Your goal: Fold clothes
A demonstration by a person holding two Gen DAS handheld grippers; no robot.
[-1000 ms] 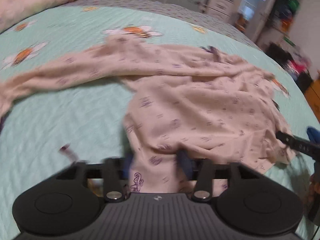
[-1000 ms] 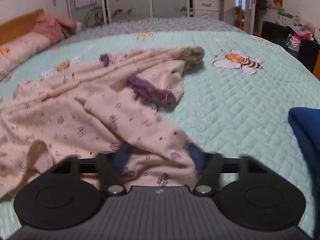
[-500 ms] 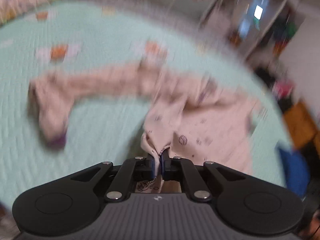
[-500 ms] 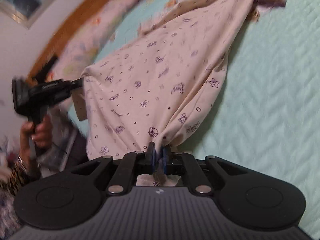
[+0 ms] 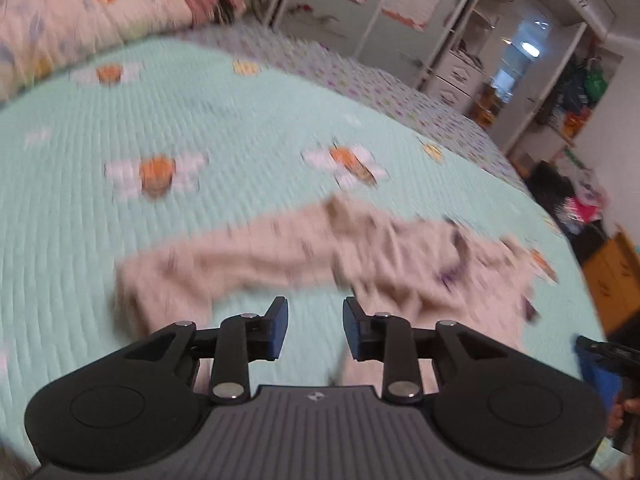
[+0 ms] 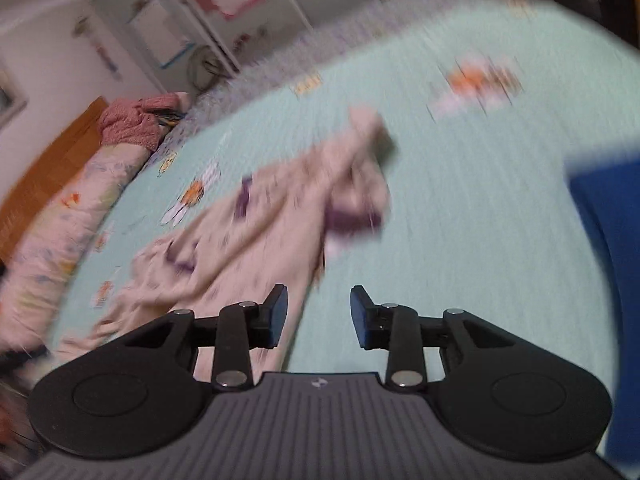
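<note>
pink cloth with small purple prints, the garment (image 5: 360, 256) lies loose and rumpled on the bed (image 5: 160, 120), nearer the bed's foot than the pillow end. in the left wrist view one long part runs out toward the left, the bulk bunched to the right; in the right wrist view it trails away in a crooked strip with a purple cuff (image 6: 352, 216) turned up near its far end. both views are smeared by motion, so finer creases cannot be read.

no neat fold shows anywhere. as it lies, the garment is spread but uneven, with parts lapped over each other; by my judgement the folding is not finished, and flattening, squaring and the folds themselves are all left. how many folds it would need i cannot tell, since its outline is too blurred.

left claw (image 5: 314, 330) stands released, its blue pads apart with only bedspread between them, just short of the garment's near edge. right claw (image 6: 318, 316) is likewise released and holds nothing; the garment's near edge passes under its left finger.

the bed wears a mint quilted spread stitched with bees and daisies, soft and giving, likely to drag at cloth. a floral pillow (image 5: 80, 16) and a rose-coloured bundle (image 6: 136, 120) sit at the head, by a wooden headboard (image 6: 52, 168). something blue (image 6: 616, 240) lies at the bed's right edge. beyond the far edge stand white wardrobes (image 5: 360, 8), with papers stuck on them, and a lit doorway (image 5: 520, 52).
</note>
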